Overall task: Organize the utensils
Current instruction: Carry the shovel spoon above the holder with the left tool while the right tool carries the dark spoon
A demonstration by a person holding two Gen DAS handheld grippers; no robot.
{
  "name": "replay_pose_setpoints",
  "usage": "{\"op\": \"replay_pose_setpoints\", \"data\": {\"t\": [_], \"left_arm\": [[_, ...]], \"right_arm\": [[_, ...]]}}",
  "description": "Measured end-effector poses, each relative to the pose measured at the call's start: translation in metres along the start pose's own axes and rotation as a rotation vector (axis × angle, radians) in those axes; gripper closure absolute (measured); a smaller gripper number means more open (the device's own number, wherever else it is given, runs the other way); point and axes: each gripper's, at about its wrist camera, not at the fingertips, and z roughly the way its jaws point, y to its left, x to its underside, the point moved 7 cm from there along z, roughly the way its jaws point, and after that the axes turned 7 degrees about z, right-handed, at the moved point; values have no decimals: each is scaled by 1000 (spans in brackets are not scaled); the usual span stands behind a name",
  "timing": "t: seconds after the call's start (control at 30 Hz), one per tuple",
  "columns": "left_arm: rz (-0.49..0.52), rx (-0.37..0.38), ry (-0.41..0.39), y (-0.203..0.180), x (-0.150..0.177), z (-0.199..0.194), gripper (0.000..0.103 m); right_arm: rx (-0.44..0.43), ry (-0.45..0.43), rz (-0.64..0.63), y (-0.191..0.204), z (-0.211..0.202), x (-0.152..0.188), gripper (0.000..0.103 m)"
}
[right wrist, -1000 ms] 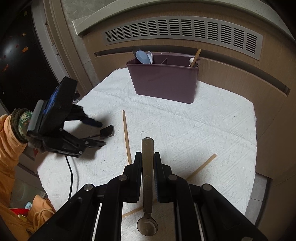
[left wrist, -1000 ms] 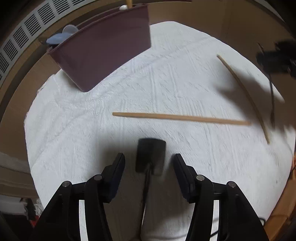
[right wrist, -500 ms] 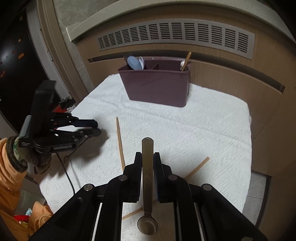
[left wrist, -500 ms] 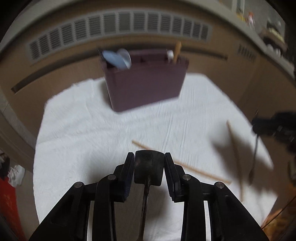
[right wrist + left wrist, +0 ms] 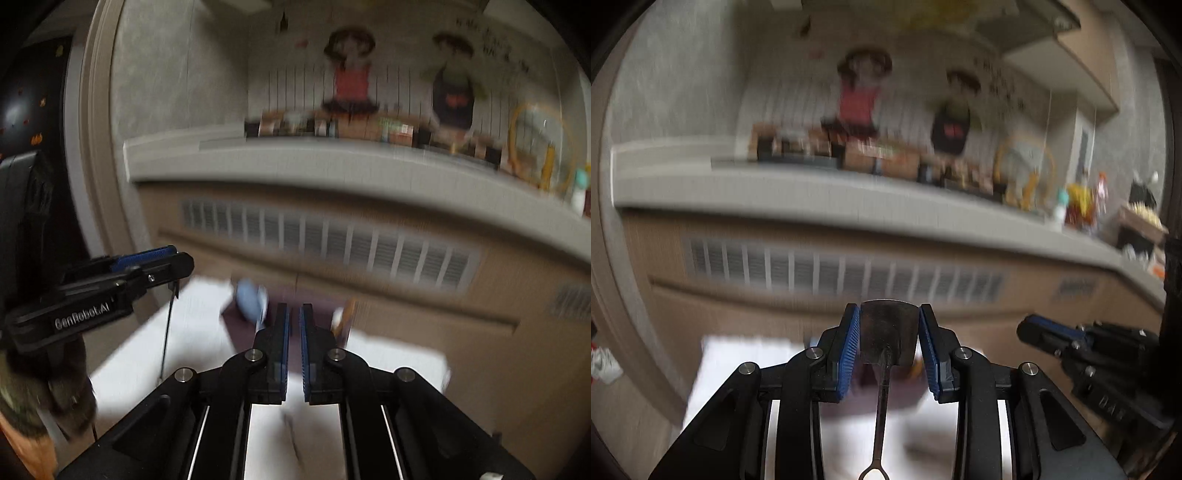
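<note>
**Desk:** Left wrist view?

**Photographer:** The left tool [image 5: 888,314] clamps the flat head of one dark utensil [image 5: 888,336]. Its thin handle trails back above the white-clothed surface [image 5: 738,354]. One right tool [image 5: 1034,326] is alongside. My advice is a square grip, lowering it straight into a free compartment.

**Desk:** Right wrist view?

**Photographer:** The right tool [image 5: 293,314] is all but closed, with nothing seen between its pads. One purple holder [image 5: 240,326] stands ahead with one blue spoon [image 5: 251,299] and one wooden handle [image 5: 347,310]. Blur hides any others.

The utensil holder [image 5: 317,314] stands on the cloth [image 5: 155,354], before the vent [image 5: 332,243]; a shelf [image 5: 295,162] runs above.
</note>
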Motion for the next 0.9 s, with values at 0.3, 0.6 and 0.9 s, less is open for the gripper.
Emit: {"op": "replay_pose_setpoints", "data": {"t": [0.3, 0.6, 0.9], "left_arm": [[63, -7, 32, 2, 8, 21, 70], [54, 30, 96, 1, 55, 22, 70], [81, 24, 148, 4, 82, 15, 70]], "right_arm": [[-124, 258, -112, 3, 32, 39, 98], [-96, 553, -145, -29, 100, 172, 68], [-3, 622, -95, -48, 143, 210, 61]]}}
